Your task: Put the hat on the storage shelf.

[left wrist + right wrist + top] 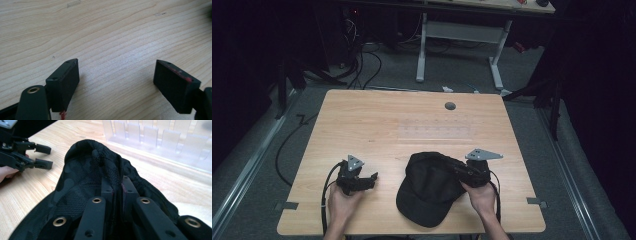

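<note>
Your right gripper [117, 185] is clamped on a fold of the black cap [429, 187], which lies on the table [412, 120] near its front edge. Your left gripper [116, 82] stands open, empty, beside it. Next, you likely bring the left onto the cap's near side.

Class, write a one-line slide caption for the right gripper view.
Right tongs pinch a fold of the black mesh cap on the wooden table, left tongs open nearby.

Light wood table [362, 120] with grey grommet [450, 106] near far edge. Clear plastic slotted rack [160, 137] on tabletop. Behind: white-legged desk [499, 50], cables [362, 65] on grey floor.
</note>
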A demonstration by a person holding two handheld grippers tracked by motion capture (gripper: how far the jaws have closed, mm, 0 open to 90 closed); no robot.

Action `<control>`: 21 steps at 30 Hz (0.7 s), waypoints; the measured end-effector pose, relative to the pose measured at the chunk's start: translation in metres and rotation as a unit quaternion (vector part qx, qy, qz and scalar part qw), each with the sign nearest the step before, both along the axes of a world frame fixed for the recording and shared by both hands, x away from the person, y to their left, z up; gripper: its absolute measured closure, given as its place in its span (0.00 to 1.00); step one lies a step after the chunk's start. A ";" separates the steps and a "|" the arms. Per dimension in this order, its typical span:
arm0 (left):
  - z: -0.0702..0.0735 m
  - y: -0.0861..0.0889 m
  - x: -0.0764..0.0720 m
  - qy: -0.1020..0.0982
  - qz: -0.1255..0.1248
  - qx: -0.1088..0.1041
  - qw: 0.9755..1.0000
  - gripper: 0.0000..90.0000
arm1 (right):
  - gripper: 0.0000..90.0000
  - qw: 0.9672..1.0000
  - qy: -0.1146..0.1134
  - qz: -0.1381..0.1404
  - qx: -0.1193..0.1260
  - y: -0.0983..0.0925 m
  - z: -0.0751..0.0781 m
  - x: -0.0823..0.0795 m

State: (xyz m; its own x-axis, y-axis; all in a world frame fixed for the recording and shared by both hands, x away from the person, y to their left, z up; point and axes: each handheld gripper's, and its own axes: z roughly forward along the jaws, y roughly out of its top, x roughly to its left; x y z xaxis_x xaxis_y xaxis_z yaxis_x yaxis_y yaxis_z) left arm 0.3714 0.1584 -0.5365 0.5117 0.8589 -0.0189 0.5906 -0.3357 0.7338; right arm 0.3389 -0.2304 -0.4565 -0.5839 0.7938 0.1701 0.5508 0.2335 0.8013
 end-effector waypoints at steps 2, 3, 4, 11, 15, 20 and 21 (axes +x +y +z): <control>0.000 0.001 0.000 0.000 -0.001 -0.003 1.000 0.23 | 0.93 1.000 -0.006 0.001 0.001 -0.002 0.004 0.000; 0.000 0.002 0.000 0.001 -0.004 -0.004 1.000 0.23 | 0.93 1.000 -0.010 0.003 0.002 -0.003 0.007 0.000; 0.000 0.002 0.000 0.000 -0.005 -0.004 1.000 0.24 | 0.93 1.000 -0.018 0.005 0.001 -0.004 0.010 0.000; 0.001 0.004 -0.001 0.008 -0.016 -0.018 1.000 0.25 | 0.93 0.999 -0.037 0.011 0.004 -0.010 0.023 0.001; 0.003 0.004 -0.002 0.021 -0.030 -0.040 0.999 0.25 | 0.93 0.999 -0.045 0.016 0.017 -0.012 0.028 0.001; 0.009 -0.003 -0.007 0.023 -0.063 -0.057 0.996 0.25 | 0.93 0.998 -0.056 0.024 0.018 -0.010 0.034 0.003; 0.011 -0.004 -0.008 0.023 -0.071 -0.062 0.995 0.26 | 0.93 0.998 -0.055 0.025 0.017 -0.010 0.034 0.003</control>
State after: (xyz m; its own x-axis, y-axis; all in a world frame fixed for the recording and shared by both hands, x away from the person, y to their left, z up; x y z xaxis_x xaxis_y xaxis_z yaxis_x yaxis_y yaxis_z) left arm 0.3635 0.1541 -0.5257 0.6237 0.7679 -0.1461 0.5774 -0.3266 0.7483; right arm 0.3417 -0.2403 -0.4221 -0.6401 0.7574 0.1289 0.4464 0.2302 0.8647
